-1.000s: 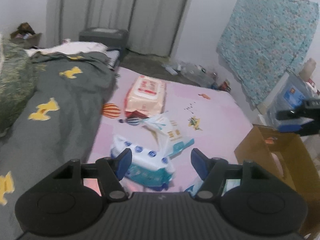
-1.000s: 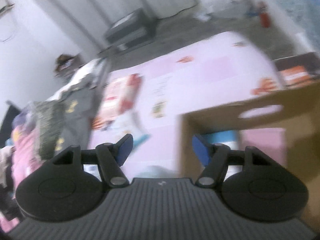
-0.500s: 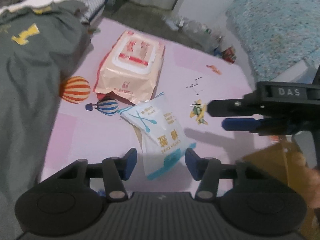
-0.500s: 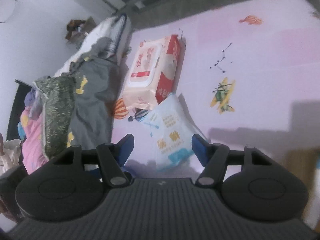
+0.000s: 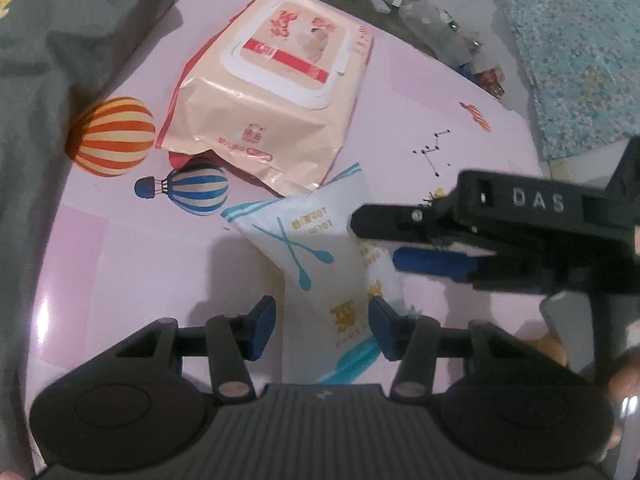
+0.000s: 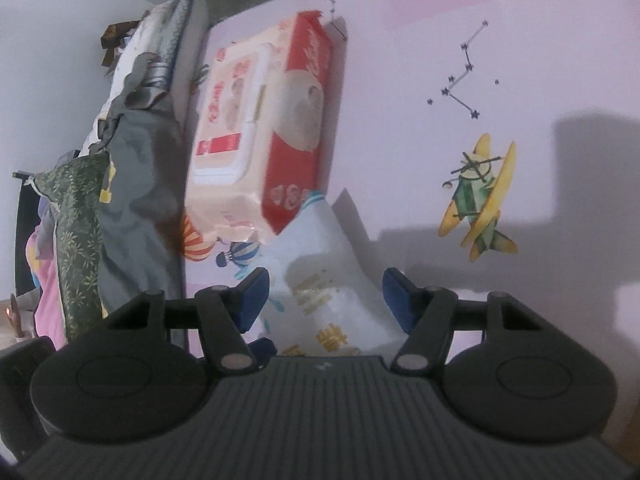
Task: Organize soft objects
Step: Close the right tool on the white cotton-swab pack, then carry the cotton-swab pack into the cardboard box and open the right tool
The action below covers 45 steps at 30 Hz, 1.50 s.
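A white and teal soft pack (image 5: 316,252) lies on the pink printed sheet (image 5: 132,252). Its far corner lies under a peach wet-wipes pack (image 5: 276,80). My left gripper (image 5: 322,326) is open, low over the white pack, with a blue pad on each side of its near end. My right gripper (image 6: 326,296) is also open and straddles the same white pack (image 6: 332,280). It shows in the left wrist view (image 5: 436,248), coming in from the right. The wipes pack (image 6: 264,128) lies just beyond.
A grey blanket with yellow shapes (image 5: 36,80) covers the left side of the bed. A green patterned pillow (image 6: 76,216) lies further left. Clutter sits on the floor (image 5: 440,20) past the bed. A teal floral cloth (image 5: 576,64) hangs at right.
Both grippers have come down and closer to the white pack, which now sits between each pair of fingers. The right gripper has moved left from the cardboard box to the pack.
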Available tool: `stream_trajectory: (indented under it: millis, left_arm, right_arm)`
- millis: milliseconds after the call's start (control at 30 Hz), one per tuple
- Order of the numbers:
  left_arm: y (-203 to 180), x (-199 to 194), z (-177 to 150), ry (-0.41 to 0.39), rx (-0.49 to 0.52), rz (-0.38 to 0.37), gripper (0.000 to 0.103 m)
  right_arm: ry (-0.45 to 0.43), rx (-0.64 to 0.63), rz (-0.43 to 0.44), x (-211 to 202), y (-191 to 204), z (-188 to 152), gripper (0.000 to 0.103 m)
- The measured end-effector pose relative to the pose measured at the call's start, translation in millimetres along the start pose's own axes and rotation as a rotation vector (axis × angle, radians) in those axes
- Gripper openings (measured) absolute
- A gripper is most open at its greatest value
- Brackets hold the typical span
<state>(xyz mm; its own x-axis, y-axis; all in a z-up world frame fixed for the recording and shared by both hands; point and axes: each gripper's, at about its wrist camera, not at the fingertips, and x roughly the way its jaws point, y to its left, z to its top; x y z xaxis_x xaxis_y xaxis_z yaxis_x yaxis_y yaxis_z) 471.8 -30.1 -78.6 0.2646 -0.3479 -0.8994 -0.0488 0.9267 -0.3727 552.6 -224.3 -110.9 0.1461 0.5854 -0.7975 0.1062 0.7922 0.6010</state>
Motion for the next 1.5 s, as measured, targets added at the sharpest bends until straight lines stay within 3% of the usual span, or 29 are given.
stream_trajectory:
  millis: [300,667,933,1200,1367,1500]
  left_arm:
    - [8,14,9,0.028,-0.067,-0.03,0.053]
    - [0,-1,3,0.004,-0.047,-0.054,0.052]
    - [-16,-36,-11,-0.051,0.015,-0.052,0.052]
    - [-52,-95,-39,-0.128,0.1,-0.06,0.052]
    - [-105,-128,-67,-0.169,0.195,-0.092,0.052]
    - [-162,-139,-95,-0.17,0.299,-0.132,0.052]
  right_arm:
    - [0.025,0.055,0.056,9,-13,1,0.062]
    - [0.017,0.041,0.076,-2,-11,-11,0.029]
    - [-0.013,0.01,0.105,-30,0,-24,0.024]
    - [-0.071,-0.047,0.159,-92,15,-53,0.024]
    - [-0.144,-0.052,0.204,-155,4,-80,0.024]
    - [-0.225,-0.027,0.223,-218,-29,-110,0.024]
